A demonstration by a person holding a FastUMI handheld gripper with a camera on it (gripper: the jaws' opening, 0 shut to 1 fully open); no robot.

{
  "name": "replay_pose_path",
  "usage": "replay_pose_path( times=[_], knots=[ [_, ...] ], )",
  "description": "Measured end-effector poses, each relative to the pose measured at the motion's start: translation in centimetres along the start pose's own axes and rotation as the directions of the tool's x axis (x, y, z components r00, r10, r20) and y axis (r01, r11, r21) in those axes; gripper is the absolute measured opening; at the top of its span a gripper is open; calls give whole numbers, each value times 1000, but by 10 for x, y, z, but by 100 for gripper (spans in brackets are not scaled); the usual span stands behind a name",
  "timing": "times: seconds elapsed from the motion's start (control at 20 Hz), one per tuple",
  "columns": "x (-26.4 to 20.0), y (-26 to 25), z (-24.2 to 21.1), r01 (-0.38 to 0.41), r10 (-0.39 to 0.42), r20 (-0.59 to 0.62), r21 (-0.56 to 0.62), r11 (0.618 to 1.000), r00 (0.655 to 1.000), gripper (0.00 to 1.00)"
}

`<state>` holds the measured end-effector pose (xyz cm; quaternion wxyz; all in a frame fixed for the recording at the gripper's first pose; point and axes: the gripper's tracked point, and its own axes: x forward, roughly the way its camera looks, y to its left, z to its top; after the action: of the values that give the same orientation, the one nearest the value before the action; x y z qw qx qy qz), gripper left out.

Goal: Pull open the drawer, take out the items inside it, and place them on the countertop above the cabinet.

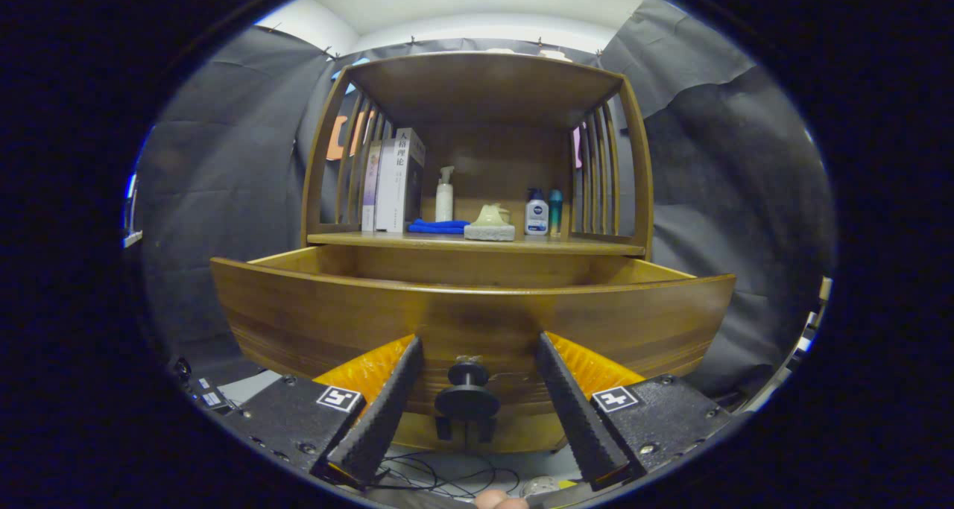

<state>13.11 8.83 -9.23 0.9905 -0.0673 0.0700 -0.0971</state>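
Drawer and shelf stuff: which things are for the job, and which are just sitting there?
For the job:
- drawer, pulled open
- its knob, between the fingers, not touched
- gripper, open
- countertop above the drawer

Just sitting there:
- books
- blue cloth
- pump bottle
- two small bottles
- cables below

The drawer's inside is hidden.

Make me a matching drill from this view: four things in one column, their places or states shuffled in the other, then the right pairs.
Things:
1. drawer
2. drawer knob
3. blue cloth
4. books

Places or states:
A. upright at the countertop's end, against the slats
B. pulled out
C. between the open gripper's fingers, untouched
D. lying flat beside the books

Pairs: 1-B, 2-C, 3-D, 4-A
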Motion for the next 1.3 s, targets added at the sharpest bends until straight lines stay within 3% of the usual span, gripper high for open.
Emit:
replay_pose_path(
  times=[1.3],
  knots=[
    [85,1,20,12,-12,-38,15,1000,999,98]
  ],
)
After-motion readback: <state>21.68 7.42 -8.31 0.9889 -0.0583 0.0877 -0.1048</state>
